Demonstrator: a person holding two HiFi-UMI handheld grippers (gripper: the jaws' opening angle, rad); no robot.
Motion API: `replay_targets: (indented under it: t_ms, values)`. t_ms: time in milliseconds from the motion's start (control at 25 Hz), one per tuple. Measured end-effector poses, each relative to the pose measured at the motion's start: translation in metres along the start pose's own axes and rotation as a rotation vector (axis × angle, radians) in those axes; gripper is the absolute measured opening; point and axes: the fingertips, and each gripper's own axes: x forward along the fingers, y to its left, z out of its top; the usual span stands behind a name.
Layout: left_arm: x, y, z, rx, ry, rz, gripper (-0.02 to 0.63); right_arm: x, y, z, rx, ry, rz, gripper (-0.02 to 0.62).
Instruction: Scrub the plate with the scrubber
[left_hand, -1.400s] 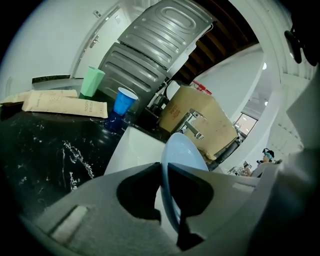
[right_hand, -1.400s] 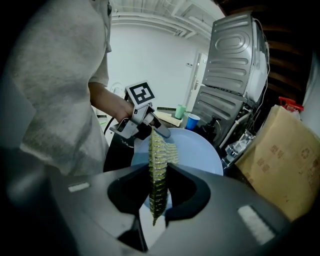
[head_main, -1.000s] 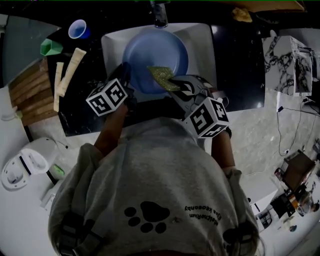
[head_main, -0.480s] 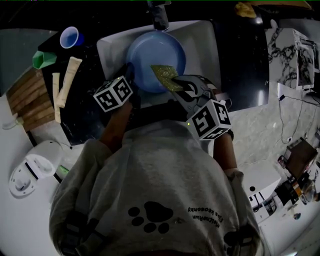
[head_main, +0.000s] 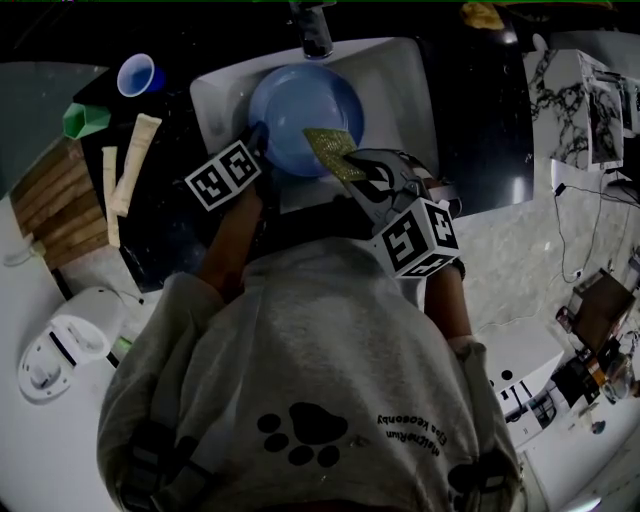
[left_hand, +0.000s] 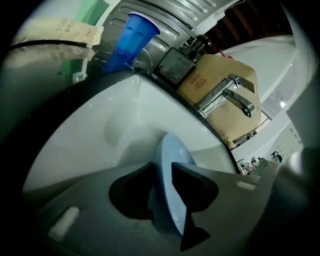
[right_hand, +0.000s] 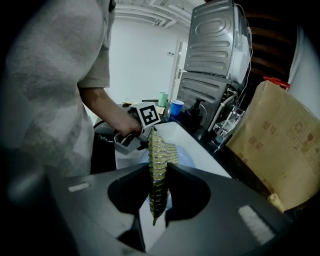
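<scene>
The blue plate (head_main: 300, 110) is being kept in the sink (head_main: 400, 80), upper middle. The left tongs (left_hand: 162, 170) are being opened around its rim; the scrubber (head_main: 333, 153) is being pinched by the right tongs (head_main: 358, 165).

Round blue plate (head_main: 300, 110) in white sink (head_main: 400, 90); glittery yellow-green scrubber (head_main: 335, 155) over near rim.

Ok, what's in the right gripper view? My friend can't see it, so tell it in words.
The right tool pinches a yellow-green scrubber, which stands on edge between its jaws. Behind it, a light blue plate sits in a white sink, and a brown cardboard box stands at the right.
</scene>
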Motion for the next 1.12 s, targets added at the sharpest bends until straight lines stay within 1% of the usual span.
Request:
replay_targets:
  t_ms: [120,200,320,360,440,480,520,560,600,680,760,800,920,1000,1120]
  values:
    - [0.0,0.005,-0.006,-0.011,0.016,0.035,0.23,-0.005,0.002,0.002,-0.005,-0.009,-0.015,0.077]
    - [-0.003,0.007,-0.006,0.011,0.009,0.069,0.249,-0.009,0.004,0.003,-0.011,-0.018,-0.023,0.077]
    - [-0.012,0.0,0.006,0.119,-0.047,0.106,0.314,-0.013,0.005,0.005,-0.013,-0.029,-0.05,0.077]
    - [-0.016,-0.006,0.01,0.16,-0.065,0.098,0.316,-0.015,0.004,0.005,-0.01,-0.031,-0.068,0.077]
    - [-0.024,-0.026,0.018,0.241,-0.1,0.047,0.314,-0.018,0.0,0.004,0.008,-0.035,-0.114,0.077]
    - [-0.031,-0.038,0.022,0.289,-0.121,0.018,0.301,-0.02,-0.003,0.004,0.022,-0.038,-0.14,0.077]
    - [-0.039,-0.05,0.027,0.342,-0.147,-0.006,0.248,-0.023,-0.005,0.005,0.036,-0.045,-0.165,0.077]
    - [-0.048,-0.061,0.031,0.395,-0.177,-0.024,0.165,-0.025,-0.007,0.005,0.049,-0.052,-0.189,0.077]
    - [-0.056,-0.072,0.034,0.446,-0.207,-0.037,0.114,-0.028,-0.01,0.006,0.057,-0.06,-0.213,0.077]
    - [-0.074,-0.092,0.037,0.533,-0.265,-0.06,0.096,-0.033,-0.014,0.007,0.051,-0.066,-0.266,0.077]
    - [-0.092,-0.111,0.038,0.595,-0.318,-0.087,0.019,-0.039,-0.018,0.009,0.03,-0.072,-0.317,0.077]
    - [-0.101,-0.12,0.038,0.619,-0.342,-0.101,-0.001,-0.043,-0.02,0.011,0.024,-0.082,-0.339,0.077]
    - [-0.129,-0.147,0.041,0.694,-0.415,-0.135,-0.002,-0.055,-0.026,0.023,0.009,-0.129,-0.407,0.077]
    - [-0.149,-0.165,0.043,0.763,-0.474,-0.146,-0.002,-0.066,-0.029,0.034,0.004,-0.17,-0.457,0.077]
    - [-0.182,-0.19,0.049,0.844,-0.573,-0.16,-0.002,-0.085,-0.034,0.056,0.016,-0.26,-0.535,0.077]
